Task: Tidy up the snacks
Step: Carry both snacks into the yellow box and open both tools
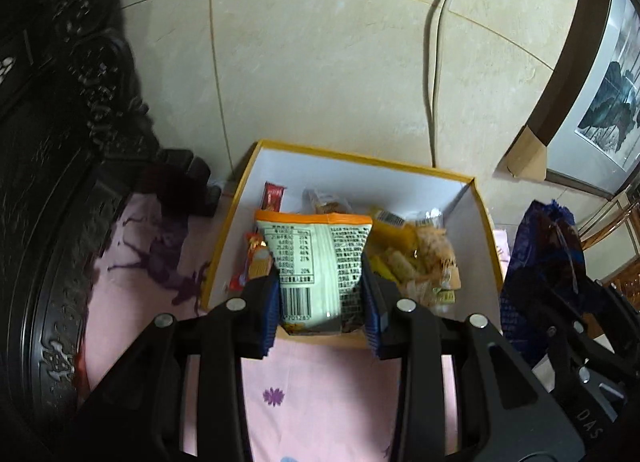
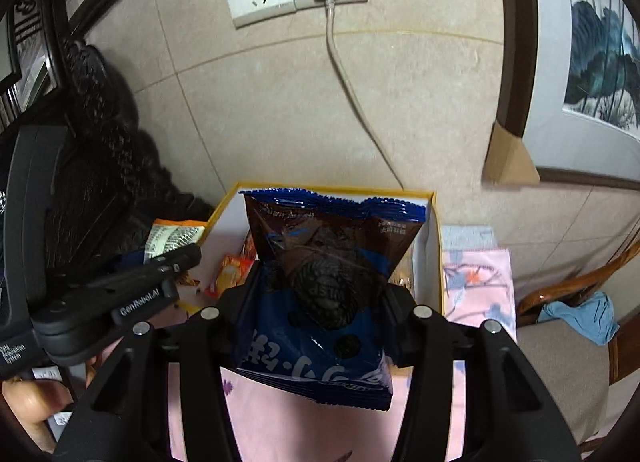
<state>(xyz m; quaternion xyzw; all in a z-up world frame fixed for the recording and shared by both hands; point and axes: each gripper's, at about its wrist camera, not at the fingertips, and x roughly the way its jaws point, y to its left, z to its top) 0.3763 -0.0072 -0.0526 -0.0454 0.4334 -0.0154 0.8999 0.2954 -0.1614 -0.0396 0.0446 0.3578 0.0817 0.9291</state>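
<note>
While both grippers clamp snack bags, loose snacks (image 1: 416,258) seemingly crowd the box (image 1: 486,230).

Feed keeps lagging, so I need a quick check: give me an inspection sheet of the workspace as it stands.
Surface: pink floral cloth.
Job's things: yellow box with white lining, open, holding small snacks.
Clutter: blue cloth on a wooden chair.
Grippers: left gripper shut on green-and-orange packet; right gripper shut on blue cookie bag.
Cables: grey cord from wall socket down behind the box.
Surroundings: tiled wall, framed painting, dark carved furniture.
</note>
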